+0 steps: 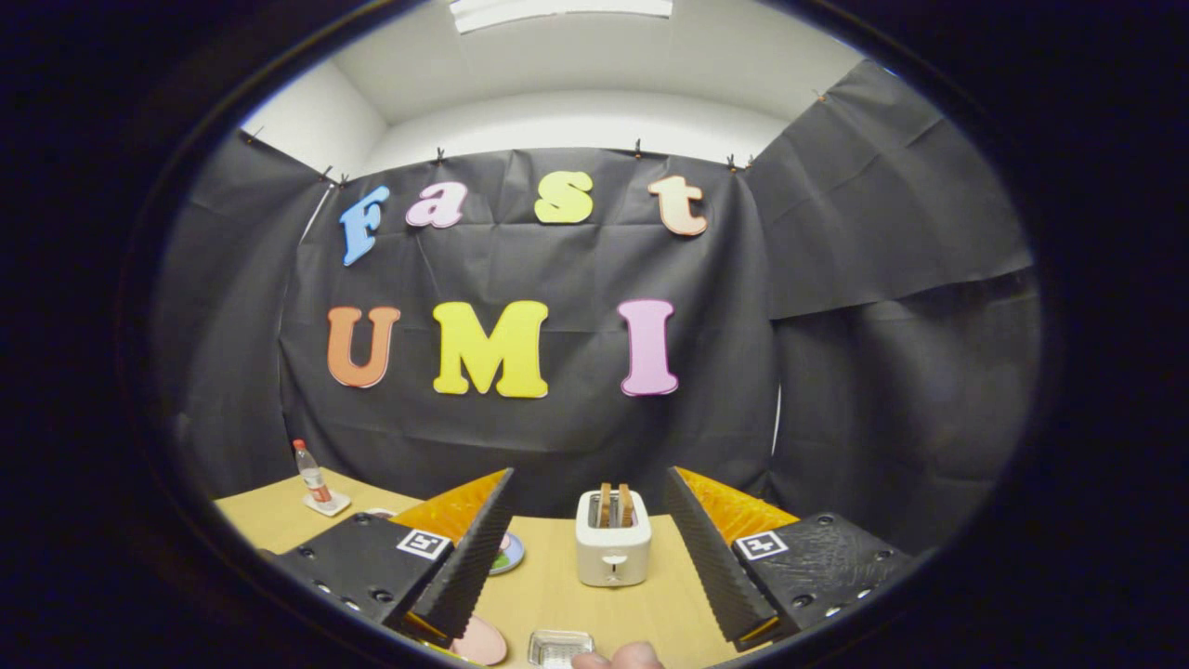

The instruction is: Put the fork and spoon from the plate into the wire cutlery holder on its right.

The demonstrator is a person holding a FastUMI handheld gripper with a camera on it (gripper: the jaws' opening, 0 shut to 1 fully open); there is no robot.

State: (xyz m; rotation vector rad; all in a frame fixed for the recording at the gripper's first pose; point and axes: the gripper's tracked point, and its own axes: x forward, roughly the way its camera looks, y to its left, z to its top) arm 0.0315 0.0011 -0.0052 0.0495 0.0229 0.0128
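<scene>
Wooden table [548,595] spans the bottom, white toaster [612,550] with two slices standing beyond the fingers. Gripper [587,548] held level and high, fingers wide apart, gripping nothing. Small clear tray [559,647] and a fingertip [618,659] sit near. Fork, spoon, holder: can't tell where. Judged approach step; next needs tilting down to find the plate.

Gripper [587,483] held above a wooden table [650,604], fingers spread wide, nothing between them. Beyond the fingers, centred in the gap: white toaster [612,539] with two slices standing in its slots. Small bottle [311,474] at the far left corner. A fingertip [618,657] shows near a clear dish [559,646].
</scene>
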